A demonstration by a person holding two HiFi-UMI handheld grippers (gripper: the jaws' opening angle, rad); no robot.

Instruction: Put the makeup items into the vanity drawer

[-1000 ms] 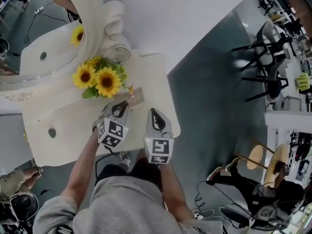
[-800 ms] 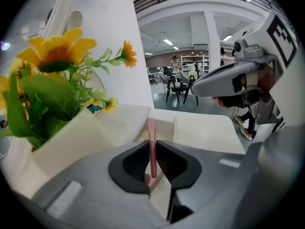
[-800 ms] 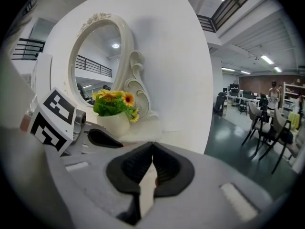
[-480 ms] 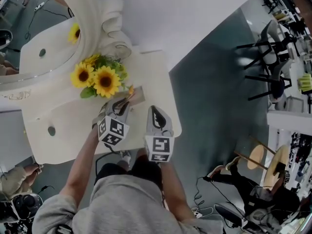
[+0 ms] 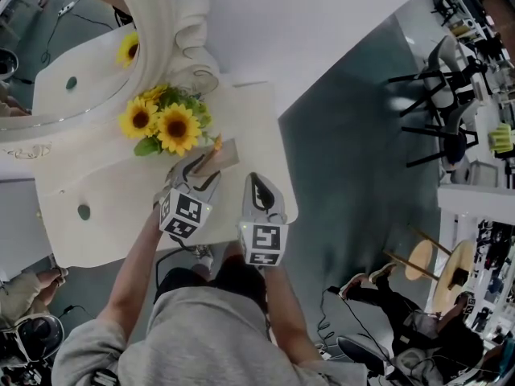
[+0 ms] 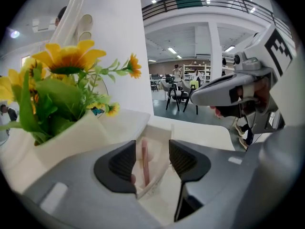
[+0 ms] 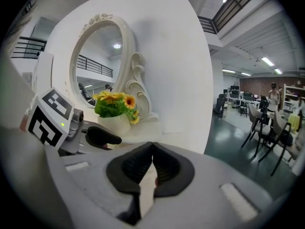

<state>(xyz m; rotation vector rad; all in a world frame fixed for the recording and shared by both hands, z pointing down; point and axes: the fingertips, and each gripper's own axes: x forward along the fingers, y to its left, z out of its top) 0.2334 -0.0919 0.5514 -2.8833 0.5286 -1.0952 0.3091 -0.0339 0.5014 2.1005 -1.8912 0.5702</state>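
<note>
A thin pink makeup stick lies in a small open white drawer on the vanity top. My left gripper hangs over that drawer with the stick between its jaws; they have just been opening, and the pads stand clear of the stick. From the head view, the left gripper points at the drawer beside the sunflowers. My right gripper is shut with nothing in it and hovers over the vanity's right edge, right of the left one.
A white vase of sunflowers stands just left of the drawer, in front of the oval mirror. The vanity top ends close behind the grippers. Grey floor lies to the right, with chairs and a seated person farther off.
The left gripper's jaws stand wider apart than before, and the stick now lies free in the drawer. Both hands have stayed in place.
</note>
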